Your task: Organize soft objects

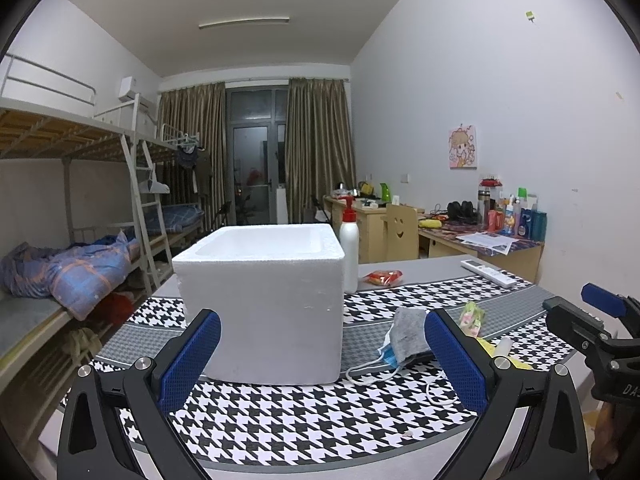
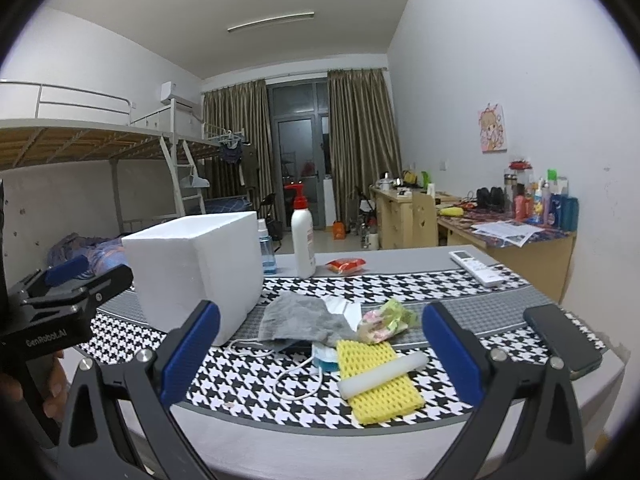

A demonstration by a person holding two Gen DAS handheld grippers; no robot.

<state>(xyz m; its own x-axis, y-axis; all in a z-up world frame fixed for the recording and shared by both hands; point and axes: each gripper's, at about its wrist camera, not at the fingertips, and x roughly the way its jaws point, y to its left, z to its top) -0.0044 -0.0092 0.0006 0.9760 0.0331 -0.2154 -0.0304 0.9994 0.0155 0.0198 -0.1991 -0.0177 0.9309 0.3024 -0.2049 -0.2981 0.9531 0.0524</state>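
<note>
Left gripper (image 1: 322,354) spread wide before foam box (image 1: 264,304), right gripper (image 2: 320,354) likewise empty, only right wrist view showing yellow sponge (image 2: 378,384), phone (image 2: 562,340) near table's right edge.

— What do we see on the table (image 2: 400,266)?
— A checked mat (image 2: 248,380) with our foam box (image 2: 192,272), grey cloth (image 2: 300,322), yellow sponge (image 2: 380,384) and phone (image 2: 562,338); behind, a pump bottle (image 2: 302,240) and remote (image 2: 476,267).

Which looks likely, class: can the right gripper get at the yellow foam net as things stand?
Probably yes. The right gripper is open, and the yellow foam net lies just ahead between its fingers with nothing blocking the way. A white foam roll rests on top of the net, though.
</note>
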